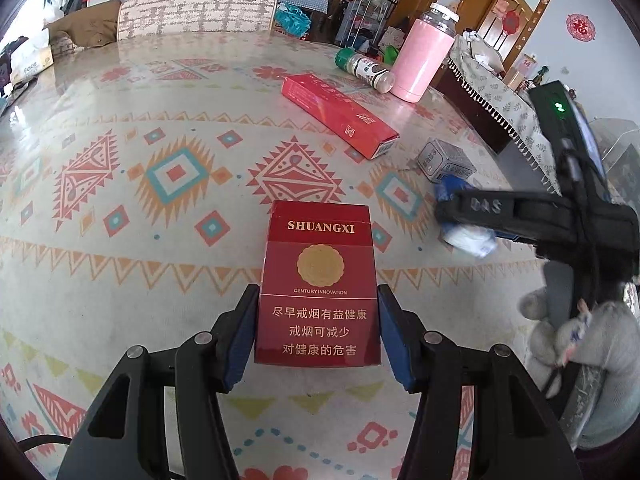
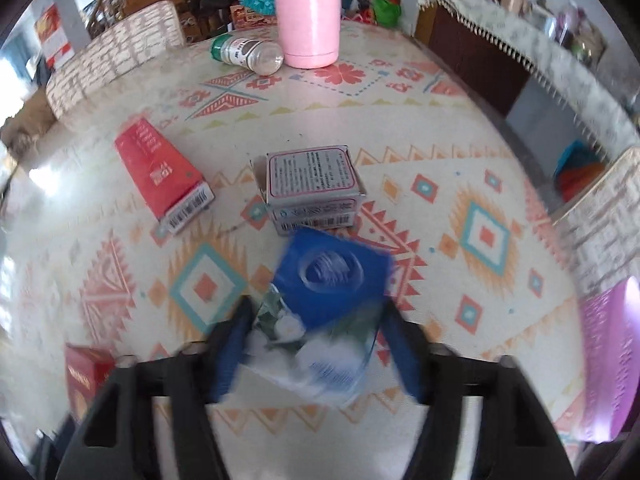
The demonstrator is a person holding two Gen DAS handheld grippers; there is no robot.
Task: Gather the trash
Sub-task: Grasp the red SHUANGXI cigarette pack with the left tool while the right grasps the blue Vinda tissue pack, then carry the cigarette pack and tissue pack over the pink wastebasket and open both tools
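The left tool (image 1: pixel 318 322) is clamped on a red cigarette pack (image 1: pixel 318 280), pads on its two narrow sides, lower half, the pack upright over the patterned bench (image 1: pixel 120 100). It looks light, stiff and slick, so side pressure low down suits it. To the right, the right tool (image 2: pixel 316 344) straddles a blue-and-white packet (image 2: pixel 324 308), apparently soft and crushable; motion blur leaves it unclear whether the pads press it. Behind lie a long red carton (image 2: pixel 160 172) and a grey box (image 2: pixel 312 188).
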